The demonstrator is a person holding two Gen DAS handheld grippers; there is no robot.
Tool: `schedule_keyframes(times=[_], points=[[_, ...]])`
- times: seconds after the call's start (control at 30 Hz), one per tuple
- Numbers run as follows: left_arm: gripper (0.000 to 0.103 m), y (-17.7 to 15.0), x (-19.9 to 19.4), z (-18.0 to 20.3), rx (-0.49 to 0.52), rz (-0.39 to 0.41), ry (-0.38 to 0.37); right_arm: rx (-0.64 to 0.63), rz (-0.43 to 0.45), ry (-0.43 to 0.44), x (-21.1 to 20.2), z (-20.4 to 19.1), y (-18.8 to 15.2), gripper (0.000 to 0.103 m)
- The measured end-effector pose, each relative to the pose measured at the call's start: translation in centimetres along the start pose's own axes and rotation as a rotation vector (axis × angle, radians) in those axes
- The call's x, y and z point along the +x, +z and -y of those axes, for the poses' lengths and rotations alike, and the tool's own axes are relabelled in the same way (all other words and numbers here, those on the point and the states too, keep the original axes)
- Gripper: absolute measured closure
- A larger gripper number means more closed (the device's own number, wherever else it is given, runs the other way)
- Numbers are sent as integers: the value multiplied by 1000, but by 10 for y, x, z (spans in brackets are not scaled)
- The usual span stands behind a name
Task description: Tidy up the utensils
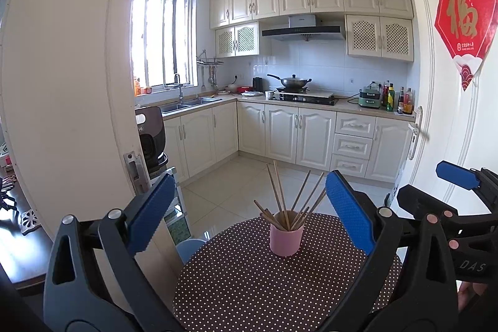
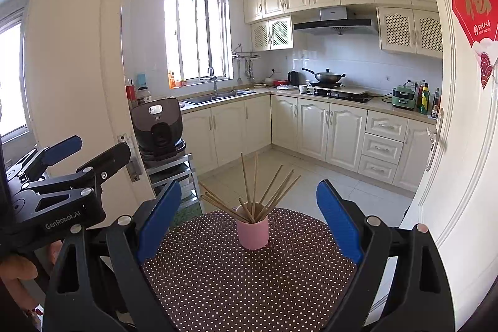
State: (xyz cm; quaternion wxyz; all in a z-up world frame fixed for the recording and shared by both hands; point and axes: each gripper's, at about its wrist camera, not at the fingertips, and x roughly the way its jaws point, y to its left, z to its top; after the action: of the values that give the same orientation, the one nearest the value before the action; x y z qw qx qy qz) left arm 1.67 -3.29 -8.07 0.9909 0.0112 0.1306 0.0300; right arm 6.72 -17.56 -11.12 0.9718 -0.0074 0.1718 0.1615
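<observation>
Left wrist view: pink cup (image 1: 286,238) of chopsticks (image 1: 288,201) stood mid-frame on dotted counter (image 1: 249,285); left tool (image 1: 249,207) and right tool (image 2: 249,207) both gaped wide, empty.

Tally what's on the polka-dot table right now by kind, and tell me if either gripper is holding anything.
Pink cup: 1, upright on the polka-dot table.
Chopsticks: about 10, all standing in the cup; they overlap, so the count is approximate.
Total: about 11 items.
Left gripper and right gripper: both open, holding nothing.
</observation>
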Motion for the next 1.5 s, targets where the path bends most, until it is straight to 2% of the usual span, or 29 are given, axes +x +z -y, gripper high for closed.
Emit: schedule_keyframes(times=[0.63,1.5], points=[[7,2,17,0,21,-10,-26,11,-12,-10,1,6,4,16],[7,6,61,-3,8,-41,-25,14,-52,-3,47,17,11,16]])
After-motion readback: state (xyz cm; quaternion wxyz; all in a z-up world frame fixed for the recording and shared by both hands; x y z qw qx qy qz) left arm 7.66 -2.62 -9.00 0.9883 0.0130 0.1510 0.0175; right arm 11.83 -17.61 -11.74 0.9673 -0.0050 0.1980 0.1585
